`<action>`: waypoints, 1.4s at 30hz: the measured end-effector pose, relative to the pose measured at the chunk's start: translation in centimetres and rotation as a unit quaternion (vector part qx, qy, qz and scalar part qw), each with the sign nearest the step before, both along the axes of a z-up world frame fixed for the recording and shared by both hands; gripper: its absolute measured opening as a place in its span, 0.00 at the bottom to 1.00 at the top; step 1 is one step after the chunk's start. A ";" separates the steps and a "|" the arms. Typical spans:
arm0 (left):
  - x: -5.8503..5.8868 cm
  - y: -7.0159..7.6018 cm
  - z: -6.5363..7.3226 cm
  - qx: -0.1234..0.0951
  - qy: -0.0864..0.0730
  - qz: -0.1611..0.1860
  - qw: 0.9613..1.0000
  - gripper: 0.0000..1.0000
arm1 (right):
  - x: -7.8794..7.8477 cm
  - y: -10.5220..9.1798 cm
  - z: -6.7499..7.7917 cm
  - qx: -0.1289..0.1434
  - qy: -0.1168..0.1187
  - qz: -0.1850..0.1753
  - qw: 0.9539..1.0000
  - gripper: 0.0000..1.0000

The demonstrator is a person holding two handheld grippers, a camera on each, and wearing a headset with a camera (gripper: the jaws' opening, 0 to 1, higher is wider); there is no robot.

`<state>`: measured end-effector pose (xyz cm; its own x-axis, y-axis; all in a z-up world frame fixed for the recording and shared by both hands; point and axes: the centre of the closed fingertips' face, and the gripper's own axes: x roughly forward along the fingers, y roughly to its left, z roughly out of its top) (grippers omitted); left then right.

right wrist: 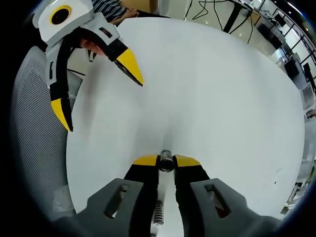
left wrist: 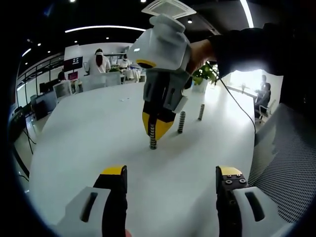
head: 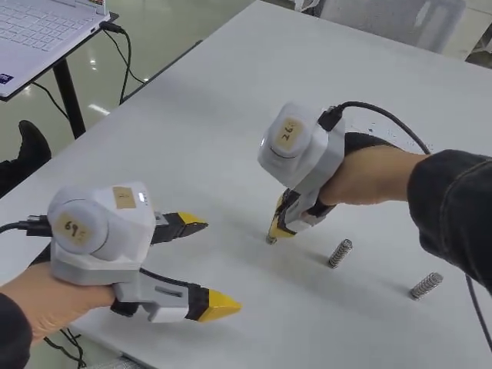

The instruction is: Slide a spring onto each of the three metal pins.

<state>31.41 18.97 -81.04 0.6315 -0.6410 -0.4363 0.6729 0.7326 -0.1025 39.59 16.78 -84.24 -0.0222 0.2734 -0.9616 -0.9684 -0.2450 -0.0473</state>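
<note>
The right gripper [head: 274, 231] points straight down near the middle of the tabletop [head: 231, 115]. Its jaws are closed tight on a spring [right wrist: 167, 161], held upright with its lower end at the surface. A second spring [head: 340, 253] stands just beside it and a third spring [head: 426, 285] stands further toward the near right edge, neither touched. The left gripper [head: 207, 261] hovers over the near left corner, jaws spread wide and holding nothing.
</note>
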 end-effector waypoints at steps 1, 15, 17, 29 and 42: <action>0.0 0.0 0.0 0.000 0.000 0.000 1.000 0.72 | 0.0 0.0 -0.1 -0.001 0.000 0.000 1.000 0.13; 0.2 0.1 -0.1 0.001 0.001 0.001 1.000 0.71 | -0.1 0.0 -0.7 0.000 0.006 -0.005 1.000 0.13; 0.2 0.1 0.0 0.001 0.001 0.000 1.000 0.71 | -0.2 0.1 -0.7 0.002 0.006 -0.004 1.000 0.14; 0.1 0.3 -0.1 0.005 0.003 0.000 1.000 0.71 | -0.2 0.0 -0.3 0.018 0.010 -0.010 1.000 0.26; 0.3 0.0 0.2 0.009 0.001 -0.005 1.000 0.71 | 0.3 -1.6 0.4 0.033 0.015 -0.036 0.999 0.36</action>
<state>31.75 18.99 -80.83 0.6239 -0.6398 -0.4489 0.6804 0.7272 -0.0908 39.92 15.16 -83.88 -0.0289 0.3373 -0.9410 -0.9847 -0.1713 -0.0312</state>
